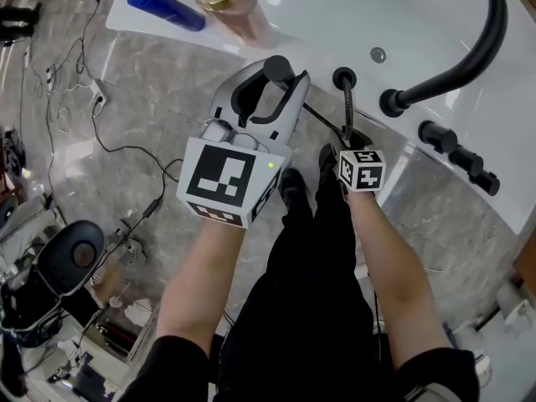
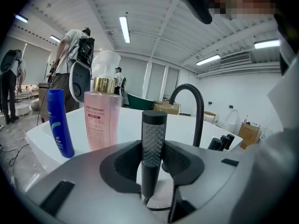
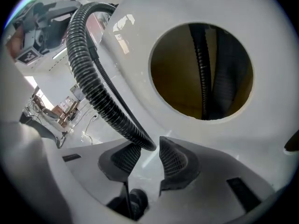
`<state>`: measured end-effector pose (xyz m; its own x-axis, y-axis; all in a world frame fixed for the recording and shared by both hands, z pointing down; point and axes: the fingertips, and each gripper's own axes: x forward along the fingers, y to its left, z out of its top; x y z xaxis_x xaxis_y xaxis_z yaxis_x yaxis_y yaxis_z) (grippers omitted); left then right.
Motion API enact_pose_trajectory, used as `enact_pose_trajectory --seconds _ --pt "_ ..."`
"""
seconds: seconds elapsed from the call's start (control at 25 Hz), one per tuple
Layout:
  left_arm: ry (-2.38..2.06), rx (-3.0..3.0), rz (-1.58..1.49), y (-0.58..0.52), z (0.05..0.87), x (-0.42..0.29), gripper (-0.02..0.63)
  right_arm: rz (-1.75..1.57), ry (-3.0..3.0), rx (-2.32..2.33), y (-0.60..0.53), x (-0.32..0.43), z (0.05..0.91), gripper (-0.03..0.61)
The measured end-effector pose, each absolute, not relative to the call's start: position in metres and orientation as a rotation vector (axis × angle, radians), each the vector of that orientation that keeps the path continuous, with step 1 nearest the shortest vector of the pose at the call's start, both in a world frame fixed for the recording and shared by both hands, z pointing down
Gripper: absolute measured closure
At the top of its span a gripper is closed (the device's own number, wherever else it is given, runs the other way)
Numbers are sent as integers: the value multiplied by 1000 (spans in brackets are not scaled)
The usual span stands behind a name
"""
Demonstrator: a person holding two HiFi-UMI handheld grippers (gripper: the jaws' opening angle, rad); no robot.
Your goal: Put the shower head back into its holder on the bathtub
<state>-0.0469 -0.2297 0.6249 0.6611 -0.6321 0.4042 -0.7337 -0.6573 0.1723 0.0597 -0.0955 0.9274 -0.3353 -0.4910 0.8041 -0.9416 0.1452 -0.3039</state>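
left gripper has the shower head, holder not yet filled

left gripper [image 1: 270, 90], nearest the head view, has its jaws clenched on the black stick shower head [image 2: 153, 143]. the head stands upright between the pads with its nubbed face toward the gripper's camera. in the head view it sits just off the white bathtub [image 1: 293, 7] rim and well short of the holder [image 1: 343, 79], the small black ring on the tub deck between the left gripper and the arched black spout [image 1: 477, 48].

right gripper [image 3: 145, 158] is lower, beside the tub's outer side. the ribbed black hose [image 3: 88, 73] runs down between its jaws and lies against one pad, with a thin gap showing at the other. i judge the jaws to be around the hose but not yet pinching it. beyond them, a round opening [image 3: 201, 71] in the white shell shows more hose inside.

progress, as i judge it: the pick-up is done and the head is firmly held, but nothing is seated. a length of hose hangs free between holder and head, so that slack probably has to go back down through the ring. the head must then be carried over, lined up and lowered in, and both jaws released.

a blue bottle [image 2: 60, 122] and a pink bottle [image 2: 102, 120] stand on the far rim, well apart from the holder and out of the way.
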Motion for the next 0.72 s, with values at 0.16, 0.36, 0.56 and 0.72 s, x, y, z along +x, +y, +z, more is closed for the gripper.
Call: enact_pose_trajectory --seconds 0.16,0.36,0.56,0.72 --pt "-1080 2553 445 -228 635 -51 466 1096 -1901 1382 -97 61 929 469" --pt "-1068 2549 464 -223 653 -58 466 1063 -1910 1372 -98 58 929 492" --pt "-1098 2515 477 -212 648 -63 466 1035 -1903 1379 -84 75 897 506" --pt "-1109 2515 485 -217 640 -70 466 1055 -1911 1397 -81 78 864 506"
